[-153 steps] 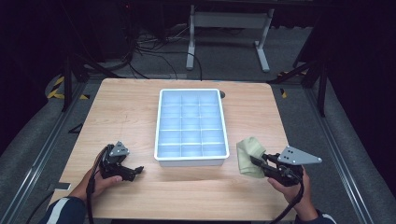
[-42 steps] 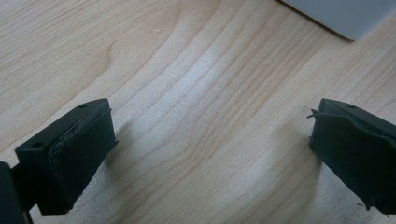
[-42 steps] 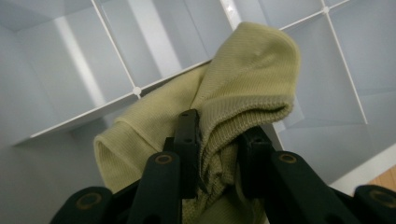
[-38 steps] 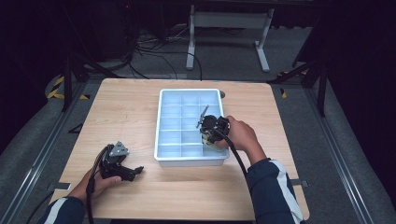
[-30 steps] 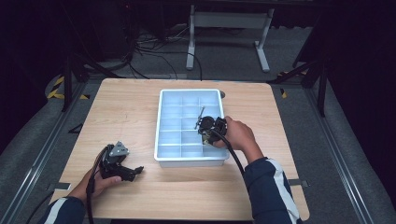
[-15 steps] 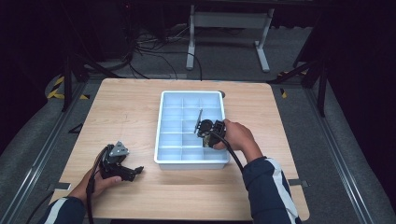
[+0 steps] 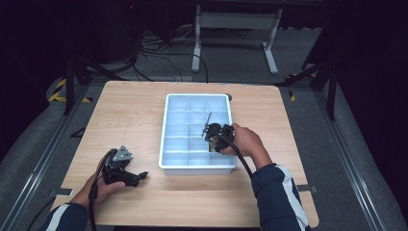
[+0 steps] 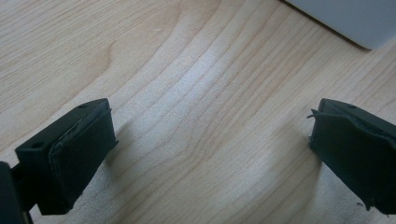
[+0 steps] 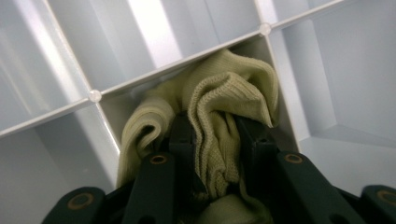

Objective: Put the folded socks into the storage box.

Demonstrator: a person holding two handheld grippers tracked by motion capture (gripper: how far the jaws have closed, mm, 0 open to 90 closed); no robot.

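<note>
A light wood counter (image 7: pixel 134 115) stands on a dark grey floor (image 7: pixel 337 125), with a metal frame (image 7: pixel 235 24) and loose cables (image 7: pixel 159 53) beyond its far edge.

A pale blue divided tray (image 7: pixel 166 125) sits near the middle of the counter, its grid of compartments running away from the person.

The right hand (image 7: pixel 246 143) reaches in from the tray's right side and holds the right gripper (image 7: pixel 211 139) tipped down into a compartment in the tray's right column, toward the near end. In the right gripper view the jaws are clamped on a pale yellow knitted cloth (image 9: pixel 219 121), folded and bunched between them. The cloth is pushed into the corner of one compartment, touching the white divider walls (image 9: pixel 177 65) on two sides.

The left hand (image 7: pixel 98 187) rests on the counter near its front left corner, well apart from the tray, holding the left gripper (image 7: pixel 137 177). In the left gripper view its jaws stand wide apart over bare wood, nothing between them, and a corner of the tray shows at upper right.
</note>
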